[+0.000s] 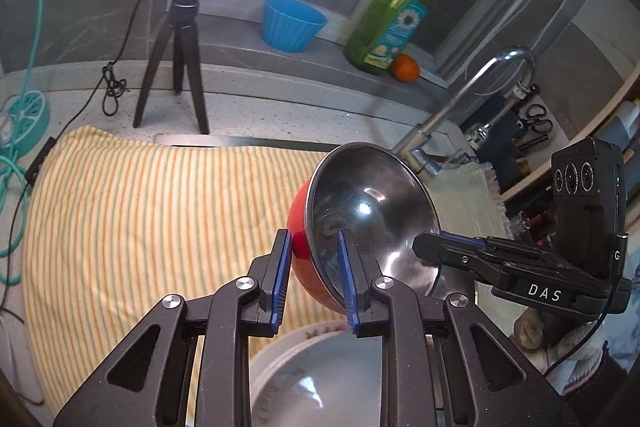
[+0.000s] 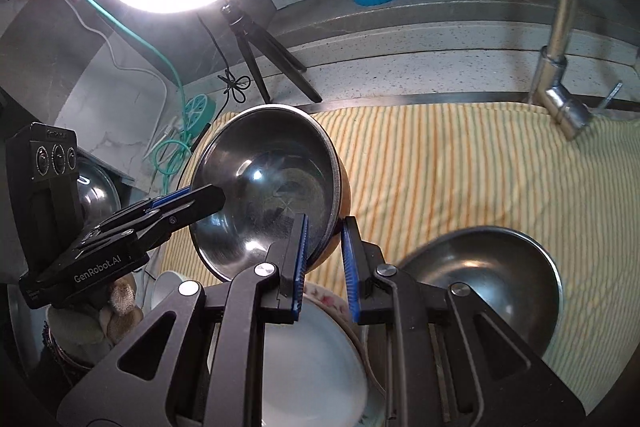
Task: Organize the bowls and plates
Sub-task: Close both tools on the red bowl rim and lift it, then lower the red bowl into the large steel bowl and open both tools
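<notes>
Nearest, a white plate (image 1: pixel 316 379) lies below the bowl (image 1: pixel 372 211). The left gripper (image 1: pixel 314 281) pinches one side of the bowl's rim, the right gripper (image 2: pixel 324 259) the opposite side, holding the red-sided steel bowl tilted above the striped towel (image 1: pixel 140 211). A second steel bowl (image 2: pixel 492 275) sits on the towel right of it. Beyond, a tripod (image 1: pixel 176 59) and blue cup (image 1: pixel 292 23) stand on the tabletop (image 1: pixel 280 111).

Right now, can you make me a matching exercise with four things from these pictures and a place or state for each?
Things:
1. red bowl
2. blue cup
3. orange
4. white plate

Places:
a. beside the green bottle
b. held tilted by both grippers
c. below the fingers, near the camera
d. on the ledge, right of the tripod

Pairs: 1-b, 2-d, 3-a, 4-c
</notes>
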The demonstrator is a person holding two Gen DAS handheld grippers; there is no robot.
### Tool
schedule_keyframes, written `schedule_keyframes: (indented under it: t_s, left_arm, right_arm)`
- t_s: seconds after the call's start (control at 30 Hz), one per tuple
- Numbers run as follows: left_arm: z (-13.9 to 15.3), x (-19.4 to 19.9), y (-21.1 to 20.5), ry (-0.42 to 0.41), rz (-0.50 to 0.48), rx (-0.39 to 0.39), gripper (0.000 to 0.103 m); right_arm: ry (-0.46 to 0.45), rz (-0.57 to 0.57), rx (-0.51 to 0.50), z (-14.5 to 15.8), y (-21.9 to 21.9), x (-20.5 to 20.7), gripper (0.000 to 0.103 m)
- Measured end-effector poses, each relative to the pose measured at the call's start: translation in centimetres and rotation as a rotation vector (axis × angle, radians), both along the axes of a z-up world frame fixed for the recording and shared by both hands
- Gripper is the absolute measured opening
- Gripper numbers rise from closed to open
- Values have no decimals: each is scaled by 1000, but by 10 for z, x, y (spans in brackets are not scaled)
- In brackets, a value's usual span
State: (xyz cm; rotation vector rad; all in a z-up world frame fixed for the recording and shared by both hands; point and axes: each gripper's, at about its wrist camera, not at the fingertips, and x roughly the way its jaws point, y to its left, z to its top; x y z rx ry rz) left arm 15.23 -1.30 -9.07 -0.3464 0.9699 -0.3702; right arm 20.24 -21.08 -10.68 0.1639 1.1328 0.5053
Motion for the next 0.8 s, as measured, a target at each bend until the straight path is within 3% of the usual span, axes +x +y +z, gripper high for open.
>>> schedule_keyframes:
  t_s: [0.37, 0.8]
  left_arm:
    - [-1, -17, -67, 3, -98, -20, 21]
    - [-23, -26, -116, 59, -168, 13, 21]
  right_arm:
    - [-9, -70, -36, 9, -67, -30, 17]
    - [60, -118, -93, -28, -113, -44, 17]
